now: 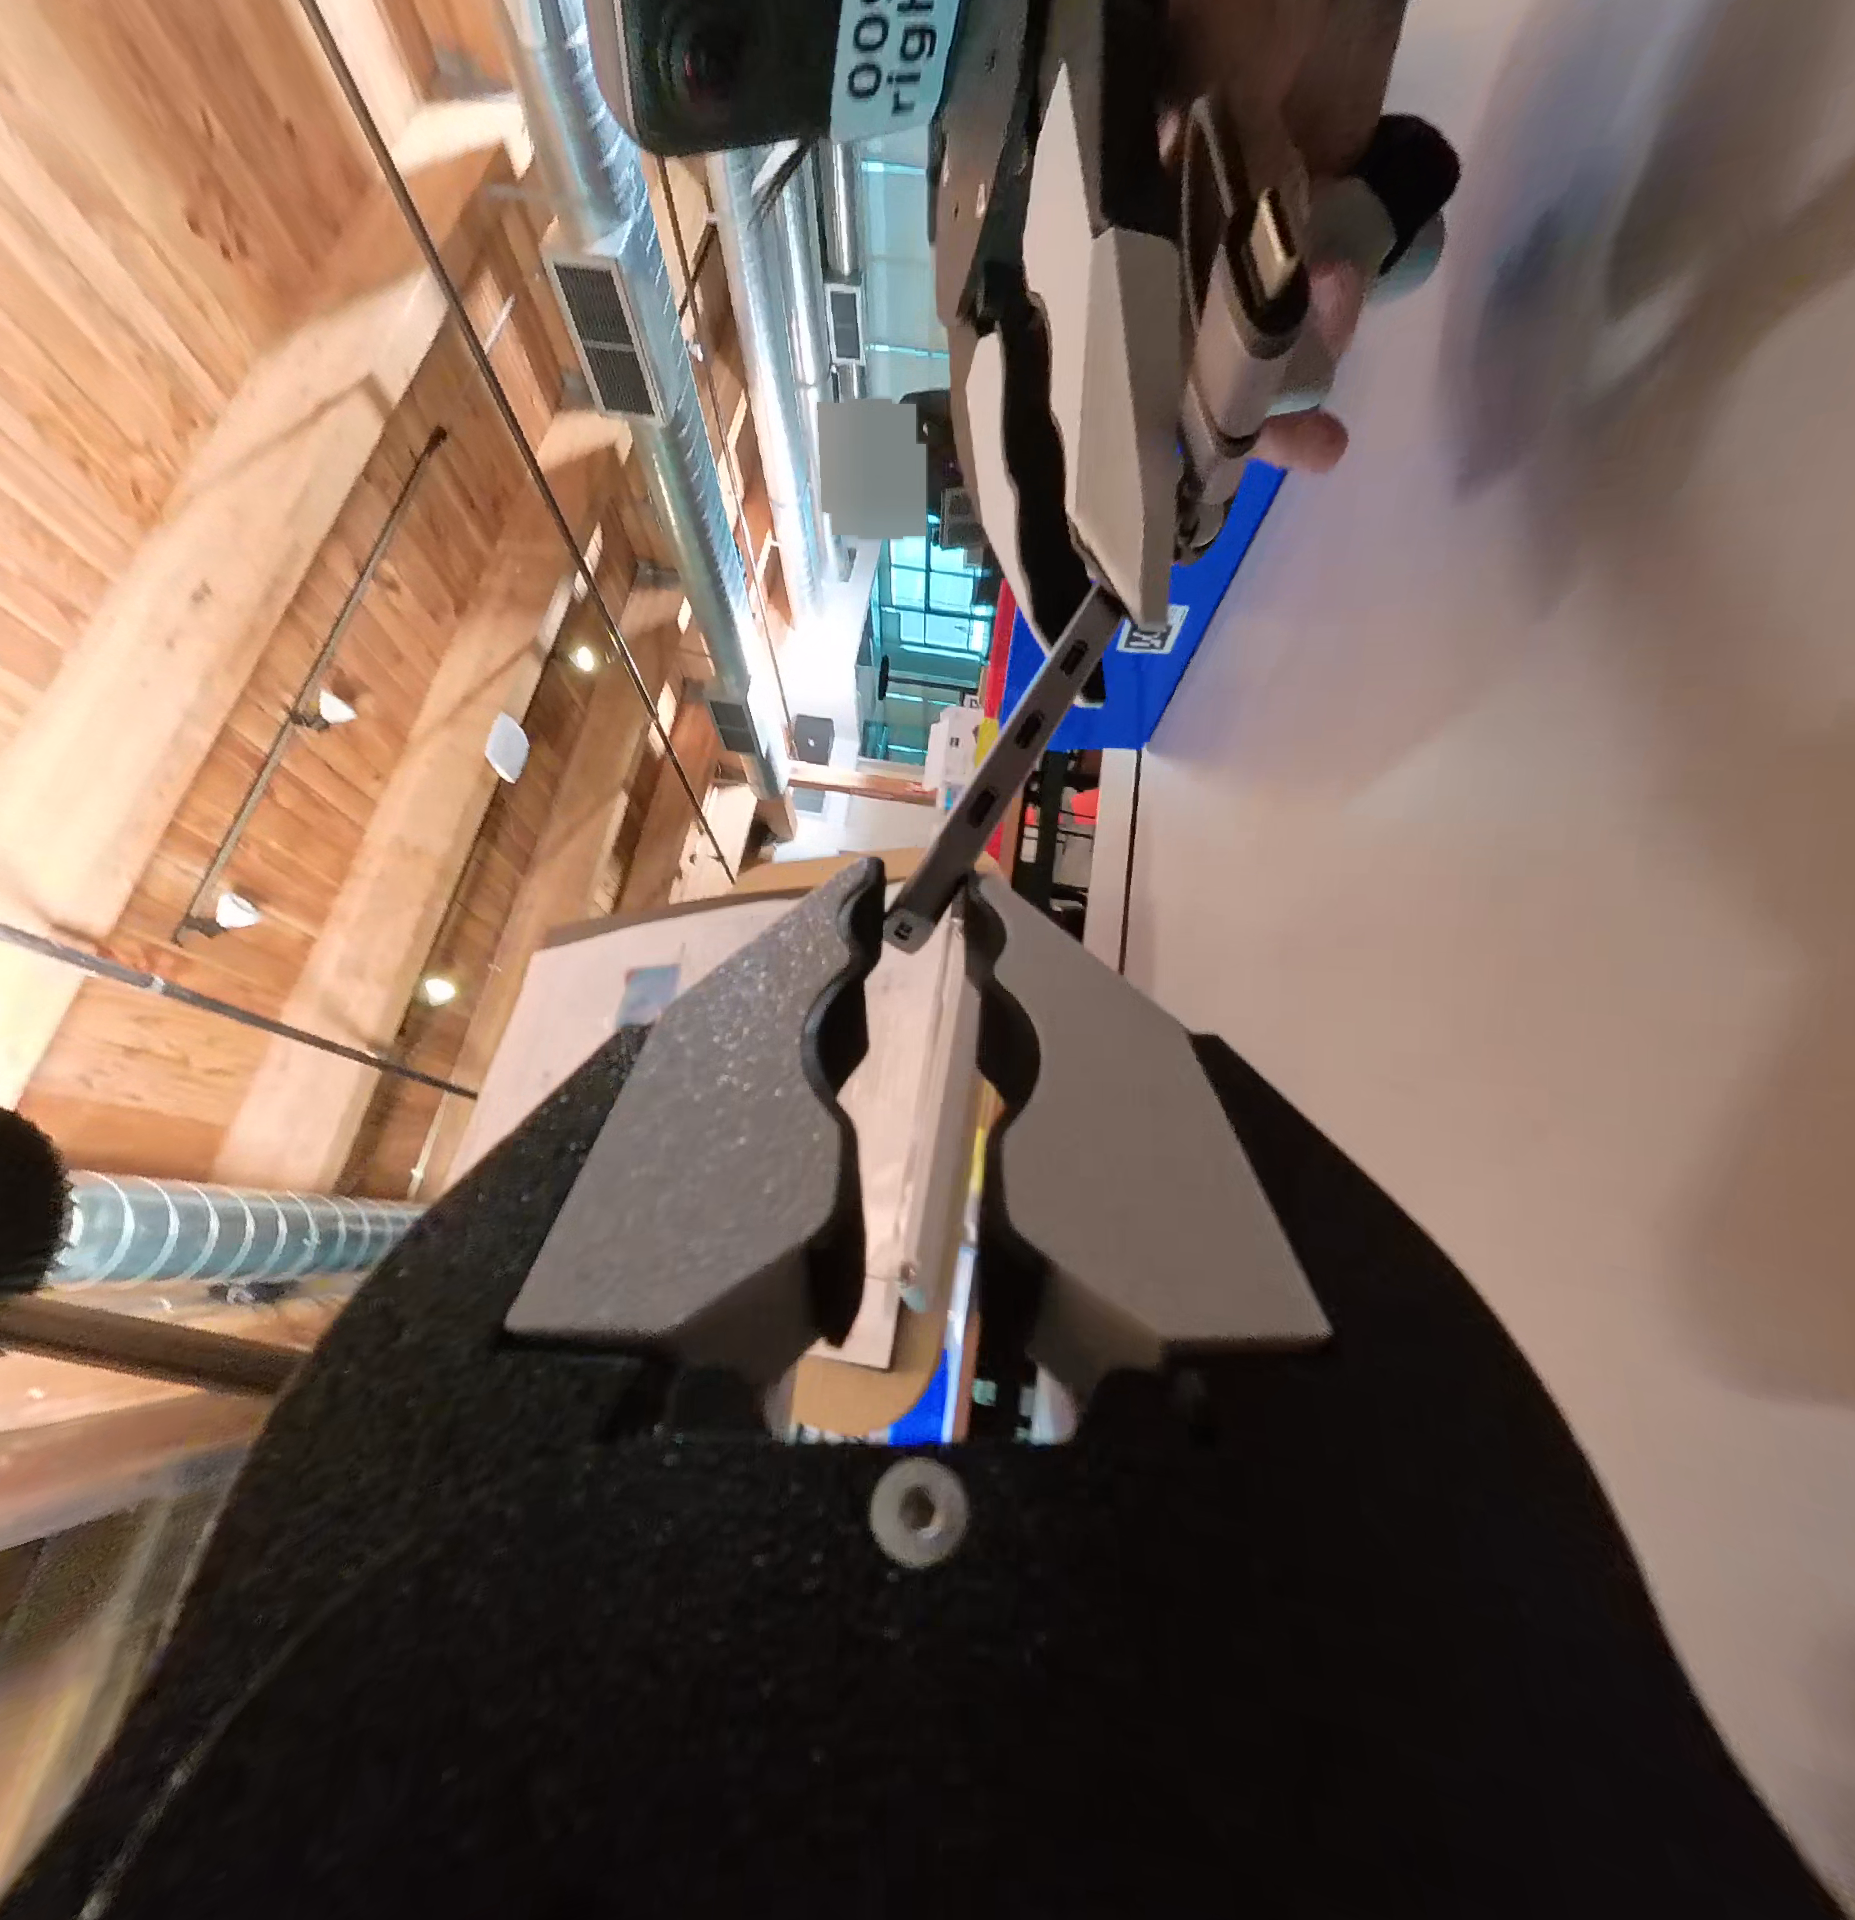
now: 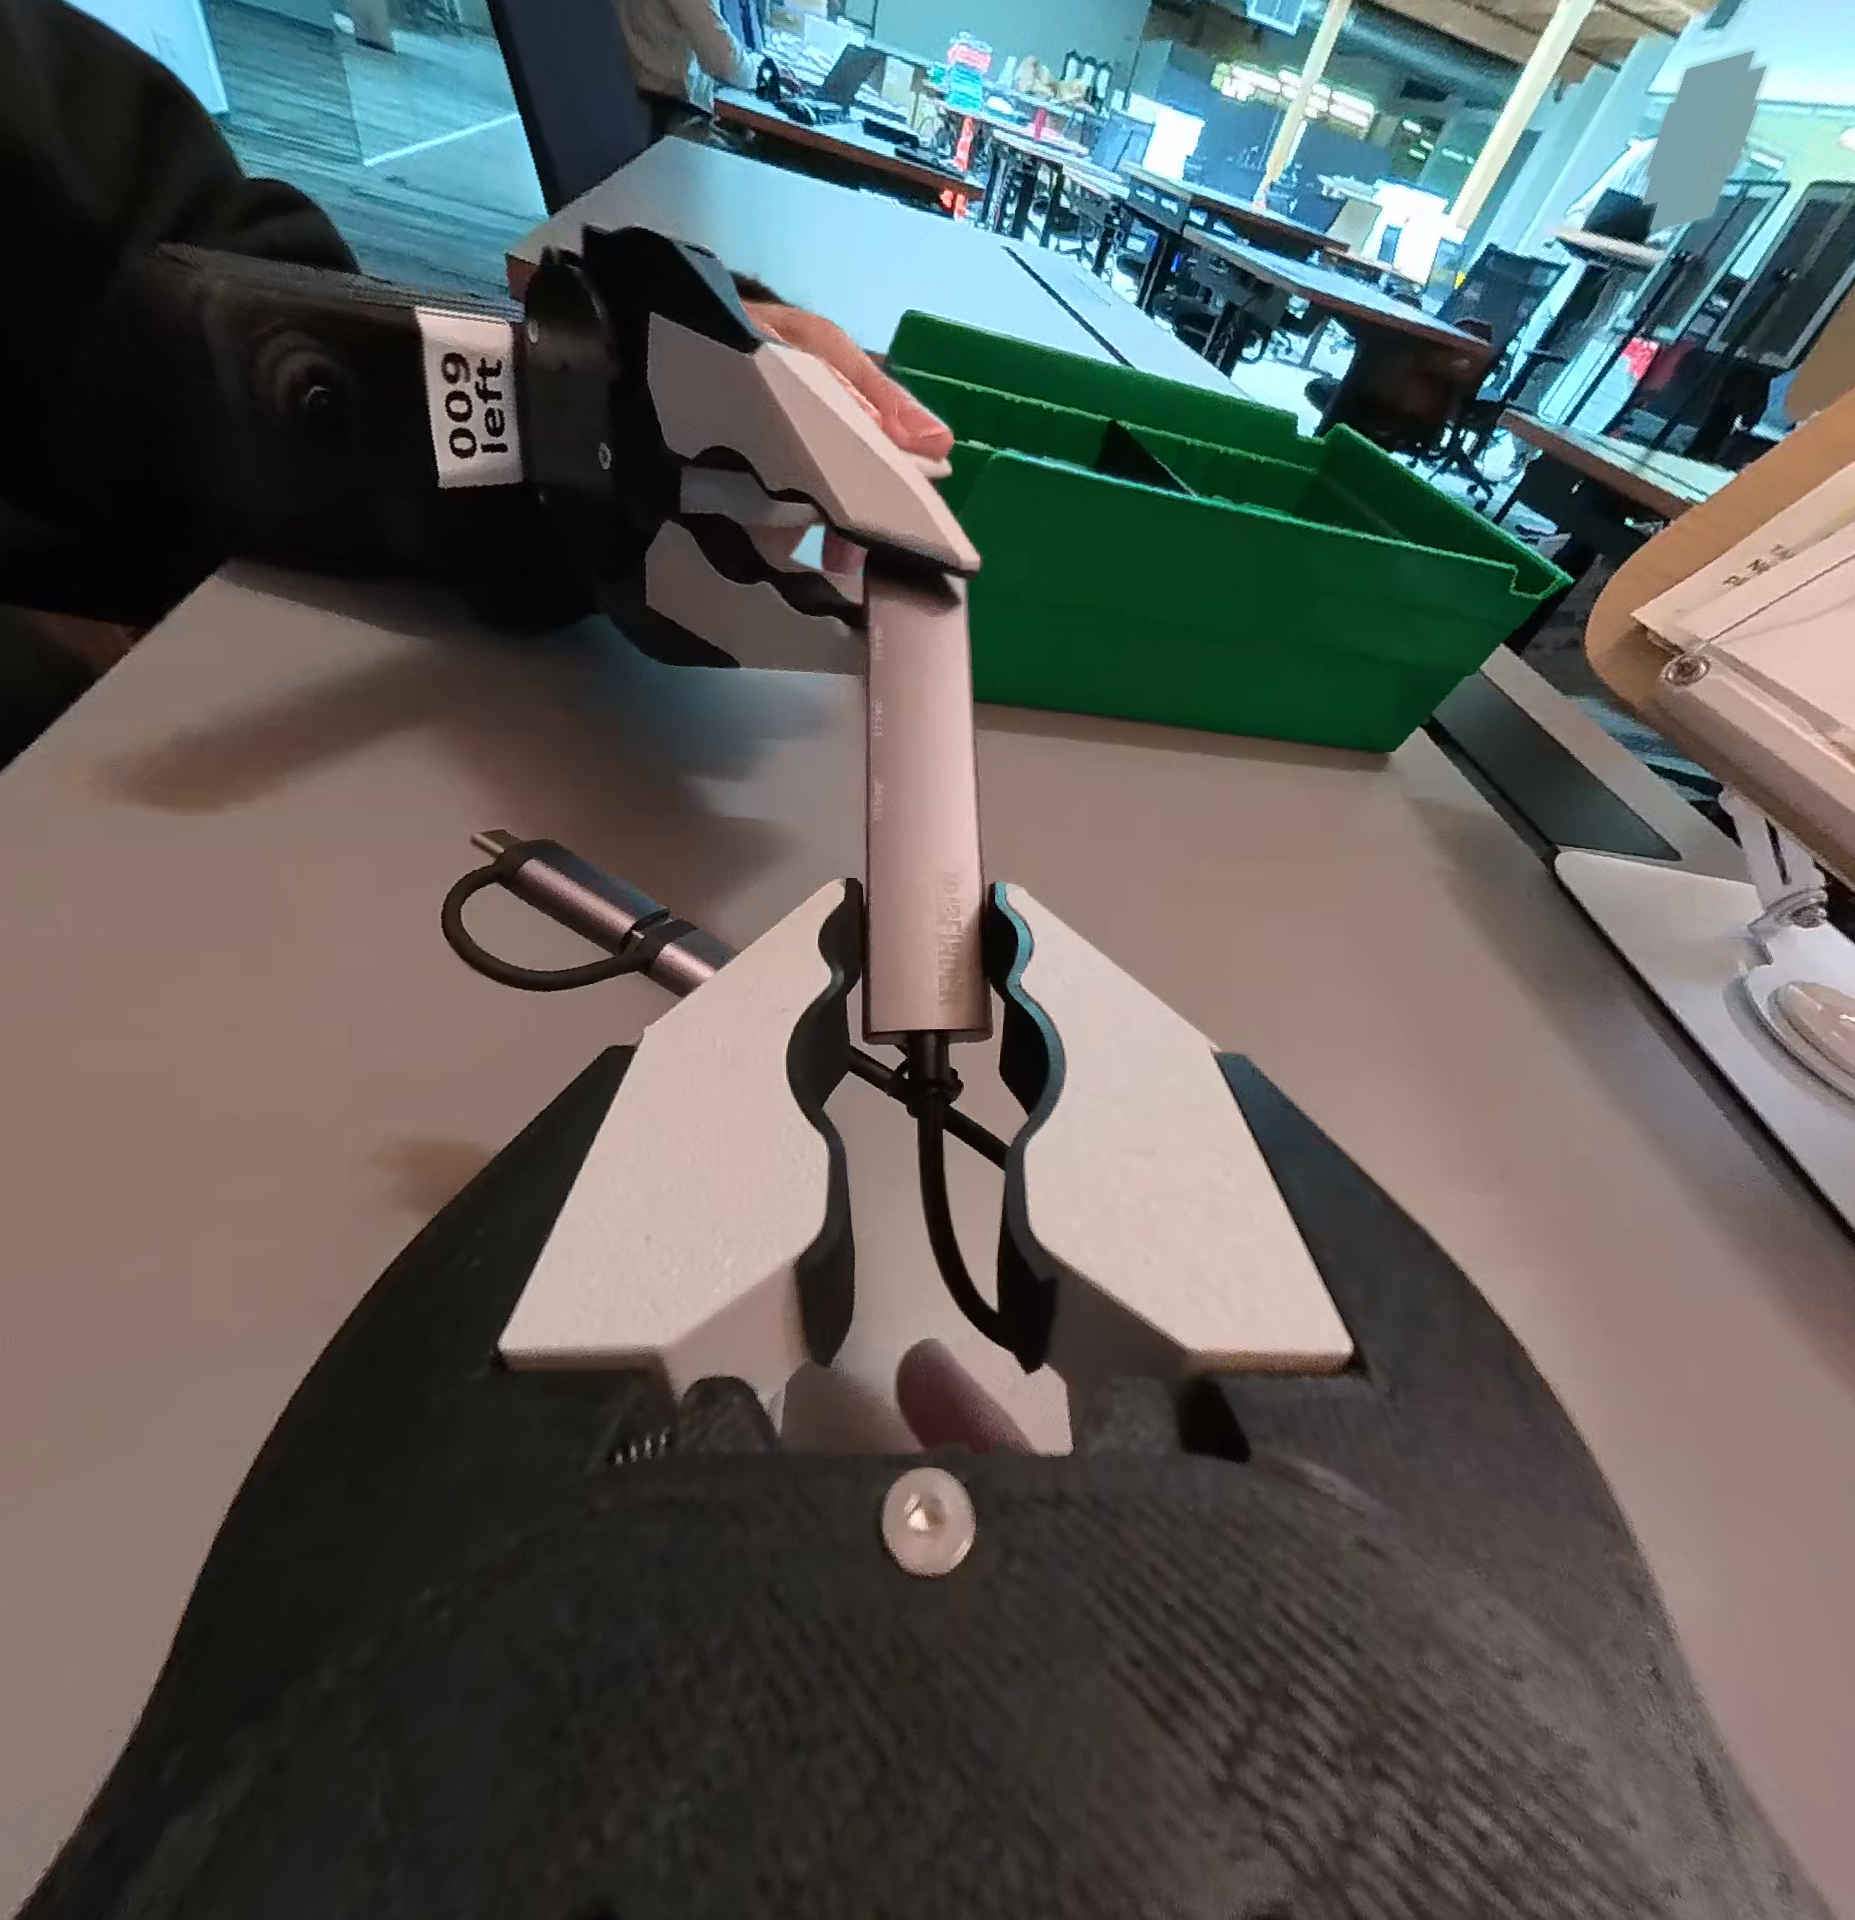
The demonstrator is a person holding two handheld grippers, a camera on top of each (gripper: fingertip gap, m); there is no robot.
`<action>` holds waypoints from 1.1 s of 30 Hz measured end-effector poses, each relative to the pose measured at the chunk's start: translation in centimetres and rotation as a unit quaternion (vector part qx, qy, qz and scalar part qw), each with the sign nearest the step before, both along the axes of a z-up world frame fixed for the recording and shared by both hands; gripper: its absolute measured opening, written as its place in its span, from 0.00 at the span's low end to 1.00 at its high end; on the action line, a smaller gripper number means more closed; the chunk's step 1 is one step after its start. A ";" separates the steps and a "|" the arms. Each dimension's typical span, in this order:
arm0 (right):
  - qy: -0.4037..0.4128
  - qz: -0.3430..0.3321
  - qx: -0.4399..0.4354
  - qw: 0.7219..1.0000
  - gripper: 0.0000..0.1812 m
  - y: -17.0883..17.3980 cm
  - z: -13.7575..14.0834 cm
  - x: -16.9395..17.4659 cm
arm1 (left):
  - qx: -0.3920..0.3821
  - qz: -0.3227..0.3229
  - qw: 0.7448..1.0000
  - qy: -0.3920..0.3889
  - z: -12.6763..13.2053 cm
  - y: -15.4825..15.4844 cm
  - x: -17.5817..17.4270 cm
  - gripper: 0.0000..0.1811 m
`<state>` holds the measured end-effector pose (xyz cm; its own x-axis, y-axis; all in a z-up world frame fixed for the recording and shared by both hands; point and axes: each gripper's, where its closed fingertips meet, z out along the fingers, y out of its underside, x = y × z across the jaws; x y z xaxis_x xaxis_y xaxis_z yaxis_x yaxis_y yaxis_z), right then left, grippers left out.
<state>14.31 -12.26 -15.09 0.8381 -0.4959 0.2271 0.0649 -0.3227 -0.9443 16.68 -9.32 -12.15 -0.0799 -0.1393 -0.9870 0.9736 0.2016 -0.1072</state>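
Observation:
A slim grey USB hub (image 2: 918, 790) is held in the air between both grippers, above the grey table (image 2: 279, 935). My right gripper (image 2: 923, 914) is shut on the hub's near end, where its black cable (image 2: 944, 1195) comes out. The cable's grey plug (image 2: 590, 904) lies on the table to the left. My left gripper (image 2: 902, 571) reaches in from the left and pinches the hub's far end at its fingertips. In the left wrist view the hub (image 1: 1016, 748) runs from my left gripper (image 1: 928, 904) up to the right gripper (image 1: 1099, 603).
A green plastic bin (image 2: 1214, 582) stands on the table behind the hub. A white stand with a tan board (image 2: 1785, 644) sits at the right edge. A person's dark sleeve (image 2: 123, 364) is at the left. Office tables fill the background. The grippers' ends are close to 6 cm from one another.

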 end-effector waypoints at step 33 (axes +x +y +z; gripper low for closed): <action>-0.019 -0.308 -0.020 0.951 0.12 -6.4 1.5 5.9 | -0.045 0.050 0.872 0.486 -0.7 0.6 4.2 0.15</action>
<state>20.20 -18.63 -13.57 0.3827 -0.8805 0.2796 -0.1146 -0.3455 -0.9314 20.85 -8.76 -12.88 -0.8545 -0.2668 -0.4457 0.3929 0.2291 -0.8906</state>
